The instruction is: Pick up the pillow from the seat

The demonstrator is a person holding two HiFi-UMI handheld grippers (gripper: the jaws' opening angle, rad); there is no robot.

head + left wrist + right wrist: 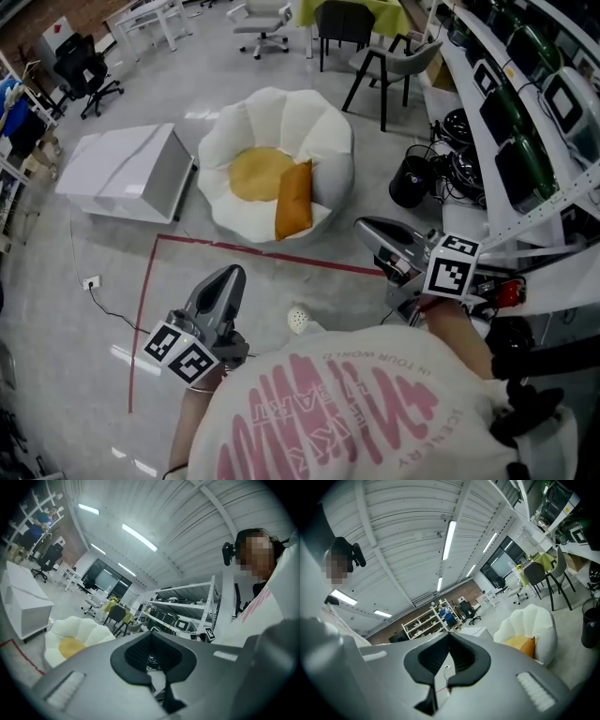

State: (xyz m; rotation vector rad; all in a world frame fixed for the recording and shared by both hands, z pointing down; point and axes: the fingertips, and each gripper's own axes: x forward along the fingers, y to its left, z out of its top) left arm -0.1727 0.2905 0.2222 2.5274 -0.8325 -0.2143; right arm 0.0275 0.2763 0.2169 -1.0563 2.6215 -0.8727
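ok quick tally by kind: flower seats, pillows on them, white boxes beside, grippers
flower seat: 1
orange pillow: 1
white box: 1
grippers: 2, left gripper and right gripper
total: 5

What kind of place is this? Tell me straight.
Probably a lab or workshop: racks of equipment along one side, office chairs behind, red tape marking the bare floor.

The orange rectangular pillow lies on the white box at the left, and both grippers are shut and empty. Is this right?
Not quite. The orange rectangular pillow leans in the white flower-shaped seat, beside its yellow centre, not on the white box; the head view shows this. The left gripper and right gripper are indeed shut and empty.
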